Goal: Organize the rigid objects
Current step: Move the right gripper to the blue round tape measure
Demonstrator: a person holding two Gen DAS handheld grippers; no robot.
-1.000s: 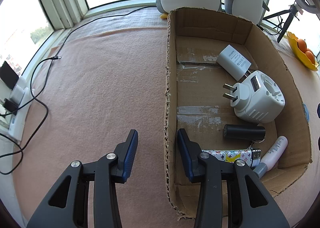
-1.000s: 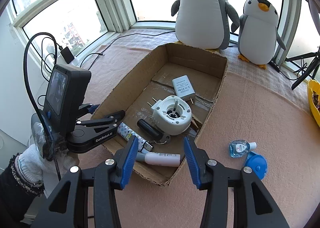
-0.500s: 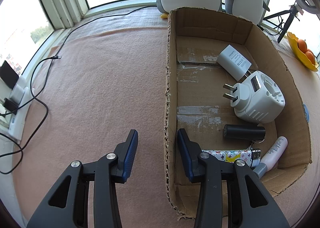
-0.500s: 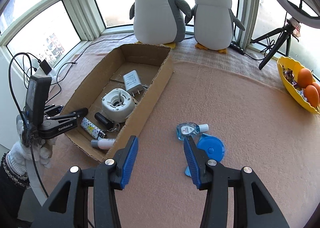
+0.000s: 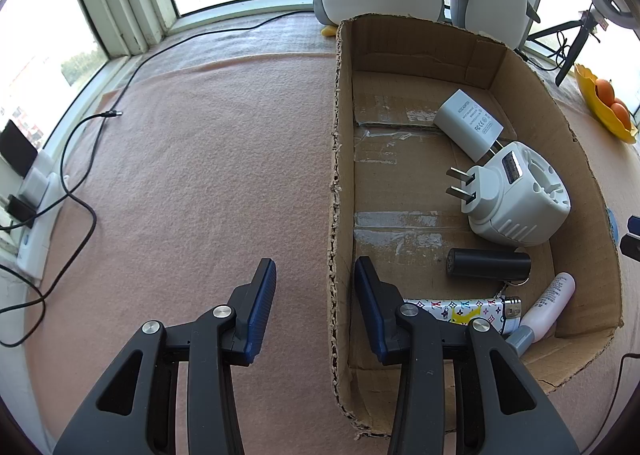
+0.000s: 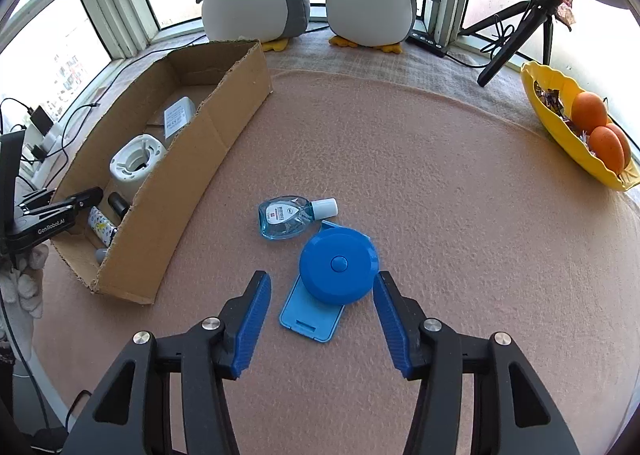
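Judging from what already lay in the cardboard box (image 5: 520,67), the sorting looked well past halfway: a white charger (image 5: 469,124), a round white plug adapter (image 5: 520,197), a black cylinder (image 5: 488,262), a patterned lighter (image 5: 460,309) and a small pale tube (image 5: 548,305) were inside it, while three things remained out on the pink-covered table (image 6: 440,183): a clear blue bottle (image 6: 286,217), a round blue case (image 6: 339,264) and a flat blue card (image 6: 310,315) partly under that case. The right tool (image 6: 320,319) hung low over the case and card, its jaws having just been opening, wide apart and gripping nothing, the case lying just ahead between the blue pads. The left tool (image 5: 316,295) straddled the near wall of the box, pads close on either side without visibly pinching it, otherwise empty
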